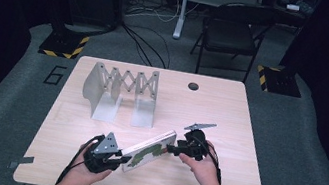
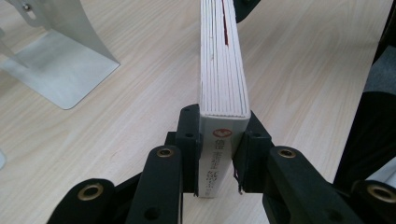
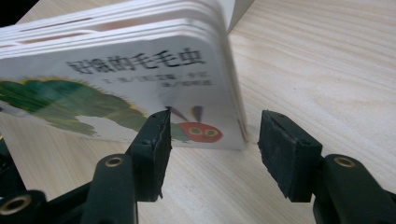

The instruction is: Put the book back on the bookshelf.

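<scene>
A white board book (image 1: pixel 147 151) with a green caterpillar on its cover lies slanted over the front middle of the table. My left gripper (image 1: pixel 123 160) is shut on its near-left end; in the left gripper view both pads (image 2: pixel 189 140) press the sides of the book's spine (image 2: pixel 223 140). My right gripper (image 1: pixel 170 149) sits at the book's far-right end. In the right gripper view its jaws stand apart, with the book's corner (image 3: pixel 224 116) between them and a gap at the right pad (image 3: pixel 285 149).
A folding metal book rack (image 1: pixel 122 90) stands at the back left of the wooden table (image 1: pixel 220 112), and its base (image 2: pixel 60 65) lies left of the book. A cable hole (image 1: pixel 193 86) is near the far edge. A black chair (image 1: pixel 230 32) stands beyond.
</scene>
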### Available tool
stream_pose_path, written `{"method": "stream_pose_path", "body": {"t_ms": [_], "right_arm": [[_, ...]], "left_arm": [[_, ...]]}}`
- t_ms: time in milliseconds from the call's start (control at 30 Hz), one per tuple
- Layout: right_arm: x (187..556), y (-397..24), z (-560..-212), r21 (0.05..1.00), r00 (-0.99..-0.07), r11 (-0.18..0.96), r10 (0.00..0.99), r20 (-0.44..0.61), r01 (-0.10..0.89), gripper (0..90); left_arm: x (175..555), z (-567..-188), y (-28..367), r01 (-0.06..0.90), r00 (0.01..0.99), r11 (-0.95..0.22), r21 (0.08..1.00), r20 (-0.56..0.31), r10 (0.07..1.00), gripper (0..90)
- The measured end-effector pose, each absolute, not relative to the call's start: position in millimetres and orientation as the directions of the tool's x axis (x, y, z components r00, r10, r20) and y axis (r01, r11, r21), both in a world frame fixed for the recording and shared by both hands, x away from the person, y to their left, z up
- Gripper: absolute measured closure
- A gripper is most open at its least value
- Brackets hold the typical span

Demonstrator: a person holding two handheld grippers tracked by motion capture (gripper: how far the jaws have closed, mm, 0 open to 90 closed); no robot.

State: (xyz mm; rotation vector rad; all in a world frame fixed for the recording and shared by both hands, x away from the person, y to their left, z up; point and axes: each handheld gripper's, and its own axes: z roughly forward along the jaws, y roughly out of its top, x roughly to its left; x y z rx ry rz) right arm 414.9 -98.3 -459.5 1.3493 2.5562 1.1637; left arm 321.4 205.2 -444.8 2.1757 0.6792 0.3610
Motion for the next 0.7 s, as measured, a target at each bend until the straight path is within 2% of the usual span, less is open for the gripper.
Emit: {"method": "stream_pose_path", "body": {"t_ms": [67,400,700], "right_arm": [[415,-99,-460,0.623,-0.625,0.347,0.720,0.302,0.701,44.1],[419,-96,-462,0.613,-0.631,0.366,0.719,0.291,0.700,44.1],[421,-103,-462,0.620,-0.616,0.345,0.732,0.292,0.704,43.7]], "left_arm": [[321,-443,207,0.339,0.818,-0.546,0.766,0.047,0.574,74.3],[320,-447,213,0.369,0.817,-0.536,0.759,0.010,0.576,73.9],[322,-444,220,0.380,0.818,-0.553,0.742,0.010,0.575,73.8]]}}
